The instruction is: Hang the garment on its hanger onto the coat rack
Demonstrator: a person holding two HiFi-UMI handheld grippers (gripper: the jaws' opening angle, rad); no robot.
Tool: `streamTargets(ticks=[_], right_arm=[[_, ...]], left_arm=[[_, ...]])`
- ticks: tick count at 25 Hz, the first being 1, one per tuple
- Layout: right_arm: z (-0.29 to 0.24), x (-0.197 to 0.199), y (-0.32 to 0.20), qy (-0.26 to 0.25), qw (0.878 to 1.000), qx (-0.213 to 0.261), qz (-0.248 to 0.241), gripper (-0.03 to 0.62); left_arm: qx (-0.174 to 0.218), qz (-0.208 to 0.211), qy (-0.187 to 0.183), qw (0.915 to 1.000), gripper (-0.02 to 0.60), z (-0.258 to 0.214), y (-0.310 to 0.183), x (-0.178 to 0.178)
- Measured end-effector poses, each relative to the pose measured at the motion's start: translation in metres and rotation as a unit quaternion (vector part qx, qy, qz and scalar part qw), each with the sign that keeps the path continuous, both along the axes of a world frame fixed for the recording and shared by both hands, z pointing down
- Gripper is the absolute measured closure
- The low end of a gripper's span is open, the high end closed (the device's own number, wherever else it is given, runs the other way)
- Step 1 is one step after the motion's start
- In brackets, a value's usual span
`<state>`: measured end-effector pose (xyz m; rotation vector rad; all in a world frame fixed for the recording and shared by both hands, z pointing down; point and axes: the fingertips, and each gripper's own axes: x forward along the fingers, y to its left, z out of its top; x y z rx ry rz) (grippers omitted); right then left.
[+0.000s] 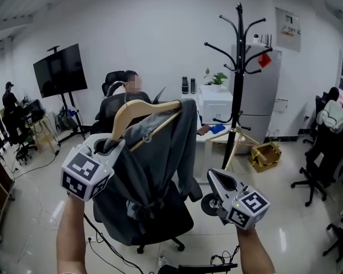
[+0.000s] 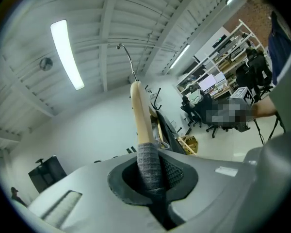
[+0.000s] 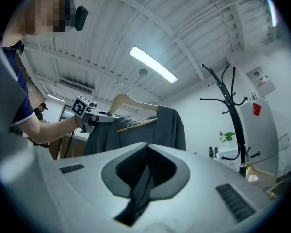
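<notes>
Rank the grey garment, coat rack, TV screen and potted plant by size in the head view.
1. Grey garment, nearest the camera, covers most
2. Coat rack, taller but thin
3. TV screen
4. Potted plant

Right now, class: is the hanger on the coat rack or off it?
Off: left hand-held gripper holds hanger, apart from the coat rack.

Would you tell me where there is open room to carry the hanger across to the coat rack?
Open: the air between the hanger and the coat rack, above the white cabinet; the rack's left upper hook is bare. Crowded: the rack's foot, by the cardboard box, and its right hook, beside a red tag.
</notes>
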<state>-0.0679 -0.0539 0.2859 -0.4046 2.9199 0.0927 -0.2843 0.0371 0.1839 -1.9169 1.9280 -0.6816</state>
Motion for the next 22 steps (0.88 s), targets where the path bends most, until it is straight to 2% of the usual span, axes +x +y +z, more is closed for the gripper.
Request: streamTargets(ticks=[4, 10, 16, 22], right_arm=[[-0.009, 0.031, 0.006, -0.014, 1.000, 0.007, 0.014, 0.594], [-0.014, 0.085, 0.008, -0.025, 0.998, 0.014, 0.055, 0.594], [-0.015, 0.156, -0.002, -0.034, 0.991, 0.015, 0.131, 0.594], [-0.013, 0.226, -0.003, -0.035, 0.978, 0.020, 0.206, 0.594]], left_arm=[[0.006, 0.038, -0.004, 0.9993, 0.561, -0.014, -0.004, 0.045], [-0.001, 0.108, -0.002, 0.9941, 0.561, -0.012, -0.036, 0.113], [-0.010, 0.193, -0.003, 0.9811, 0.561, -0.010, -0.081, 0.189], [-0.010, 0.263, 0.002, 0.9647, 0.561, -0.006, -0.120, 0.261]])
